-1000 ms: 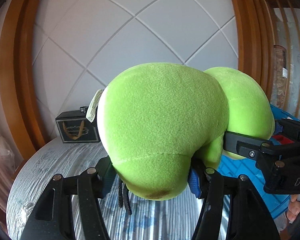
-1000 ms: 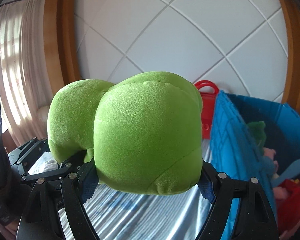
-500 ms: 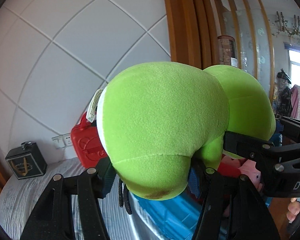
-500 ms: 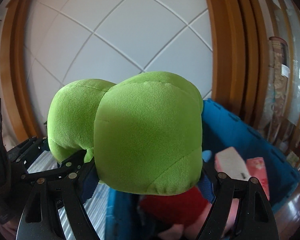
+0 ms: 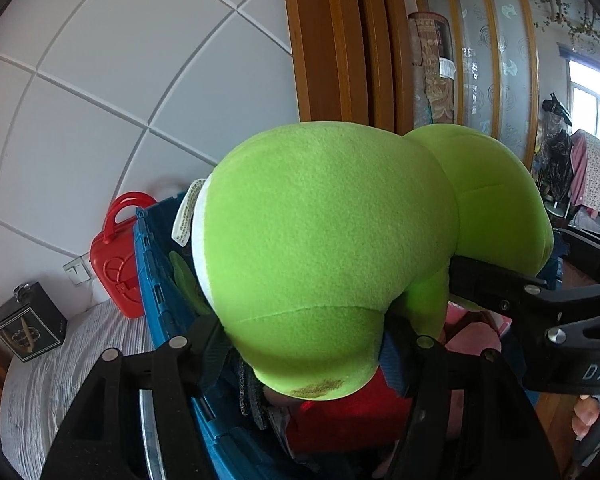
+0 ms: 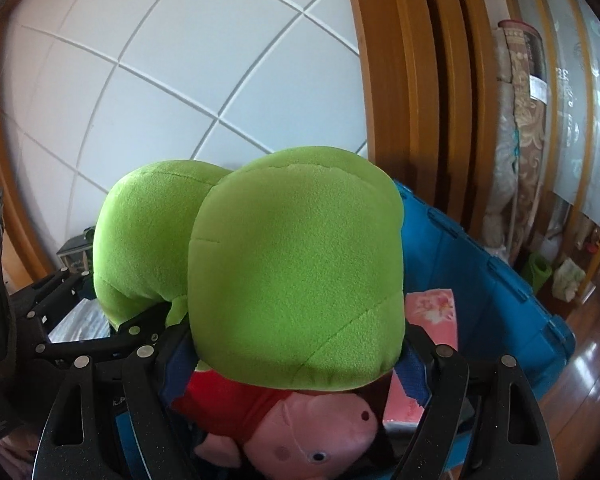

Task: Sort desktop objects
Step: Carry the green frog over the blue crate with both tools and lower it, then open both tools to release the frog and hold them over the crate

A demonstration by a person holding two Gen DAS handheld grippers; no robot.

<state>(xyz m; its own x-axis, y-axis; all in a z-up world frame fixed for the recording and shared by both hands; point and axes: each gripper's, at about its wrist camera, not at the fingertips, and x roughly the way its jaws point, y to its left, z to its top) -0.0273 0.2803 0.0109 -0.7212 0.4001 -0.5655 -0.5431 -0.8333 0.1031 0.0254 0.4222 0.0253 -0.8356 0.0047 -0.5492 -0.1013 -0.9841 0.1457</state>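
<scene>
A big bright-green plush toy [image 5: 332, 248] is held between both grippers over a blue plastic crate [image 5: 156, 264]. My left gripper [image 5: 308, 344] is shut on one lobe of it. My right gripper [image 6: 296, 352] is shut on the other lobe [image 6: 296, 272]. The right gripper's fingers [image 5: 496, 288] show at the right of the left wrist view. The crate [image 6: 496, 304] lies directly below and holds a pink pig plush in a red dress [image 6: 300, 436] and a pink packet [image 6: 432, 308].
A red toy case [image 5: 116, 264] leans on the white panelled wall behind the crate. A small black box [image 5: 30, 328] stands on the grey striped tabletop [image 5: 52, 380] at left. Wooden door frames and wood floor [image 6: 588, 384] lie to the right.
Both grippers have carried the green plush rightward from above the tabletop to above the blue crate and lowered it toward the toys inside. The grips are unchanged.
</scene>
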